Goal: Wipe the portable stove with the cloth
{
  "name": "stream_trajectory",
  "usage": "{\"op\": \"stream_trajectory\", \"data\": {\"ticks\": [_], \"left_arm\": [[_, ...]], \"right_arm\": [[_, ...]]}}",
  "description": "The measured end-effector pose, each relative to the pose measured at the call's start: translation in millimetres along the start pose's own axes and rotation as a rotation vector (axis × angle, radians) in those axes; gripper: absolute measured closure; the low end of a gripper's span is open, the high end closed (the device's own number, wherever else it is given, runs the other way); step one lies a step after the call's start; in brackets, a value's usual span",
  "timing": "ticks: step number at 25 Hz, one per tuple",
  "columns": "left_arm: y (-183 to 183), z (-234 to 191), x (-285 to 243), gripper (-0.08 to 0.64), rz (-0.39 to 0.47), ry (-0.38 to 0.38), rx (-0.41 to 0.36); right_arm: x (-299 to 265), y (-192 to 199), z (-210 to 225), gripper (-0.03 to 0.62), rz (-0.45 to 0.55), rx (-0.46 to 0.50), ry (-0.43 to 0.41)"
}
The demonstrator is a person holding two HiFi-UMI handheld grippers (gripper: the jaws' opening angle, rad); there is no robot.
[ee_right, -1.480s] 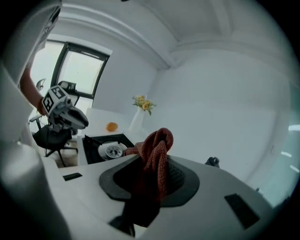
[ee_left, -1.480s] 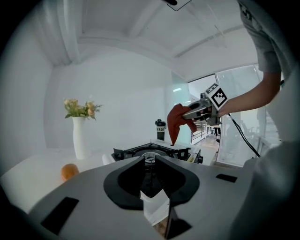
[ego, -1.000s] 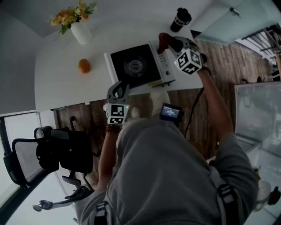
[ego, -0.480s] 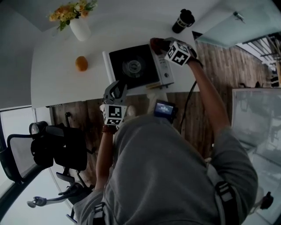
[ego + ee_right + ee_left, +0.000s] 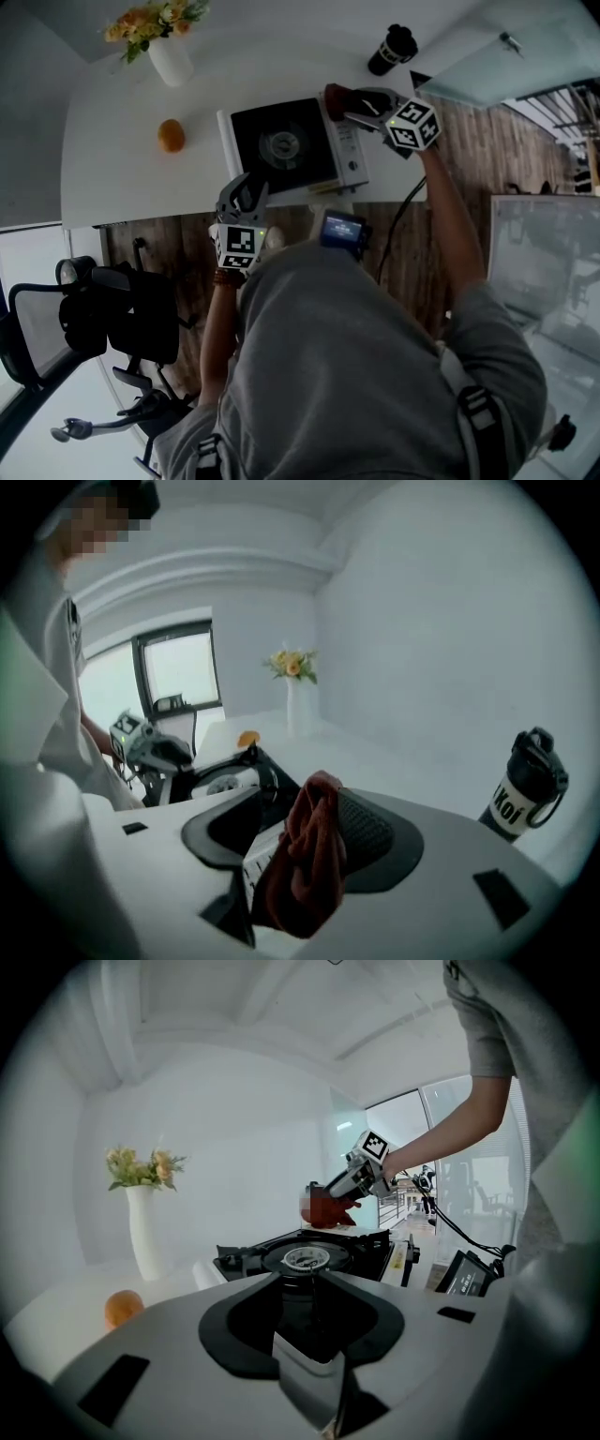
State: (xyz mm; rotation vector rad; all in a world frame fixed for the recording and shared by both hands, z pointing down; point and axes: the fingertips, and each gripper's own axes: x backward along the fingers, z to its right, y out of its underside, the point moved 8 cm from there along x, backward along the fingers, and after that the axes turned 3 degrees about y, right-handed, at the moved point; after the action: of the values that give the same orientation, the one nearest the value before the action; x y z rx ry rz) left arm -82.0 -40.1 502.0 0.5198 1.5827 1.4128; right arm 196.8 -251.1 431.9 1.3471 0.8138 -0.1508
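Note:
The portable stove (image 5: 289, 145), black on top with a silver control strip on its right, sits on the white table (image 5: 122, 169). A dark red cloth (image 5: 338, 97) lies at its far right corner, between the jaws of my right gripper (image 5: 359, 106). Those jaws have just been opening and now stand wide. In the right gripper view the cloth (image 5: 309, 860) hangs loose against the right pad, clear of the left jaw. My left gripper (image 5: 243, 195) hovers at the stove's near left edge. Its jaws have also been opening and hold nothing, and the burner (image 5: 306, 1258) shows just beyond them.
An orange (image 5: 171, 135) lies left of the stove, with a white vase of flowers (image 5: 167, 54) behind it. A black tumbler (image 5: 389, 49) stands at the far right of the table. A small screen device (image 5: 339, 230) hangs near my chest. An office chair (image 5: 103, 323) stands at lower left.
My right gripper has rolled and sunk a little at the stove's far right corner, and its jaws have spread wide around the cloth. The left gripper has stayed at the near edge.

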Motion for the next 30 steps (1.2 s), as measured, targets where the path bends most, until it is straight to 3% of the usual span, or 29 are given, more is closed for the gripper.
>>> {"op": "stream_trajectory", "data": {"ticks": [3, 5, 7, 10, 12, 16, 19, 23, 30], "left_arm": [[0, -1, 0, 0.416, -0.004, -0.001, -0.002], [-1, -1, -1, 0.414, -0.006, -0.001, -0.002], [-1, -1, -2, 0.414, -0.008, -0.003, -0.004], [3, 0, -3, 0.396, -0.02, -0.023, -0.012], [6, 2, -4, 0.38, -0.028, -0.03, -0.011], [7, 3, -6, 0.367, -0.039, -0.036, -0.024], [11, 1, -8, 0.342, -0.051, -0.036, -0.019], [11, -2, -8, 0.331, -0.017, -0.026, 0.055], [12, -2, -9, 0.327, -0.009, -0.025, 0.042]], "right_arm": [[-6, 2, 18, 0.341, 0.134, -0.191, -0.018], [-16, 9, 32, 0.423, 0.136, -0.243, 0.046], [-27, 12, 37, 0.462, 0.102, -0.232, 0.087], [-47, 14, 35, 0.46, 0.029, -0.185, 0.086], [-57, 16, 40, 0.459, 0.006, -0.208, 0.093], [-65, 19, 48, 0.463, 0.002, -0.288, 0.09], [-64, 21, 43, 0.468, 0.005, -0.29, 0.106], [-64, 21, 37, 0.472, -0.018, -0.281, 0.105], [-62, 23, 29, 0.477, -0.05, -0.291, 0.056]]}}
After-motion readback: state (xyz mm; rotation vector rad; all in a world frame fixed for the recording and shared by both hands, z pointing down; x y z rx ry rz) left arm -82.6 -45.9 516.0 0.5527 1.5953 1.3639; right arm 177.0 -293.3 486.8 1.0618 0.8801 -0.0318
